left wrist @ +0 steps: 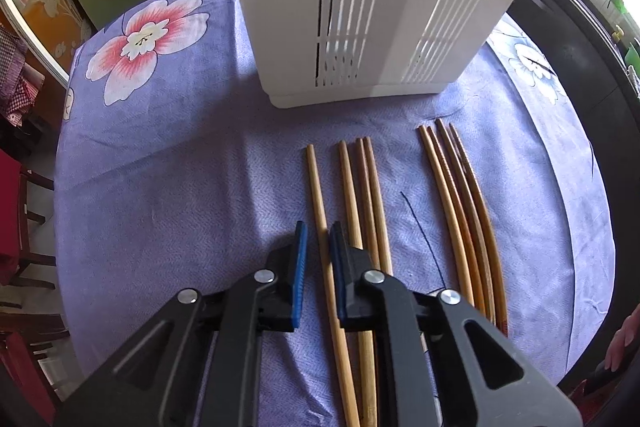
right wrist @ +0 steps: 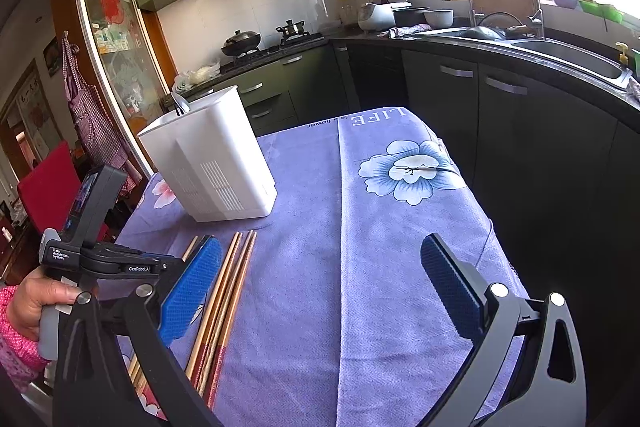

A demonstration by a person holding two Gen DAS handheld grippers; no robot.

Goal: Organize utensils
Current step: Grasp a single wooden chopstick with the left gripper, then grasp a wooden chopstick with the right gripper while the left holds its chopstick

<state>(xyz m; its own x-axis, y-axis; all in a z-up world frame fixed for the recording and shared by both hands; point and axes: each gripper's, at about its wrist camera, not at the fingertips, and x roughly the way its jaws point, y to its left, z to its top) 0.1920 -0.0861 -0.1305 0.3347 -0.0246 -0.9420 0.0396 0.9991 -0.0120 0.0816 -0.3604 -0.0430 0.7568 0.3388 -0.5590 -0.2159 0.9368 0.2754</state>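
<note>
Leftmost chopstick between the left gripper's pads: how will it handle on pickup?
Likely stiff and light: the chopstick is a thin, straight wooden stick. Round, so it may roll on the tablecloth if nudged. The left gripper straddles it near one end, jaws narrowly apart, so it would probably droop or pivot once lifted.
</note>
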